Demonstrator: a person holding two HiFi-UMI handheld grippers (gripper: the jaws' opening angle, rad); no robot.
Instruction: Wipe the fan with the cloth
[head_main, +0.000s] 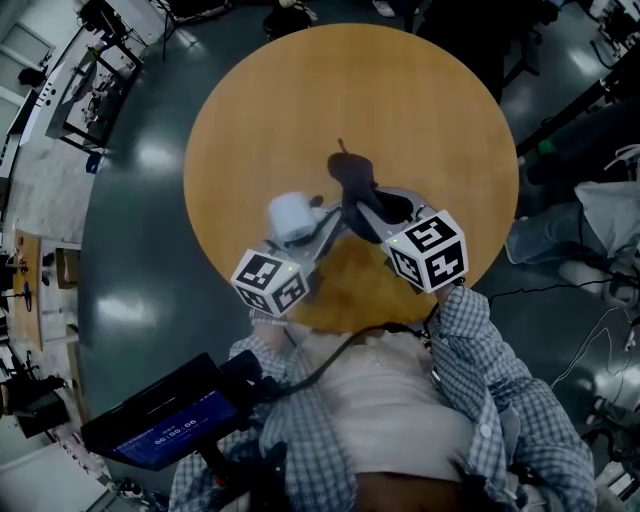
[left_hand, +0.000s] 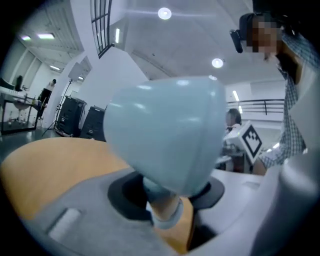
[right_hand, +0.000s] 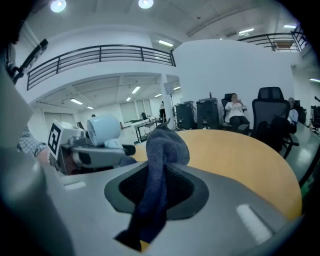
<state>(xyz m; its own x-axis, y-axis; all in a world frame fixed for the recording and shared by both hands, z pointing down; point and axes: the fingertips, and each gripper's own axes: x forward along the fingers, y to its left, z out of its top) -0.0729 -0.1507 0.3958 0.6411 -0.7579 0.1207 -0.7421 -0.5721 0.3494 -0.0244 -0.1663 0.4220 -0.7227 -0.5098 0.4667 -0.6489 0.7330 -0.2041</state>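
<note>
Fan (left_hand: 165, 135) seems light, stiff, probably slippery; my left tongs (left_hand: 162, 207) pinch its narrow neck between them, my right tongs (right_hand: 152, 195) pinch the soft cloth (right_hand: 162, 145).

Showing pale blue-white on the fan (left_hand: 165, 135), dark navy on the cloth (right_hand: 157, 165), warm orange-tan on the round table (head_main: 350, 90). Carrying black-and-white square markers on the cubes (head_main: 268, 282) of the left gripper (left_hand: 165, 202) and right gripper (right_hand: 155, 197), over matte grey bodies. Showing a blue-and-white check on the shirt (head_main: 500, 380) at lower right, glossy dark grey-green on the floor (head_main: 150, 200), blue on the screen (head_main: 170, 435) at lower left.
</note>
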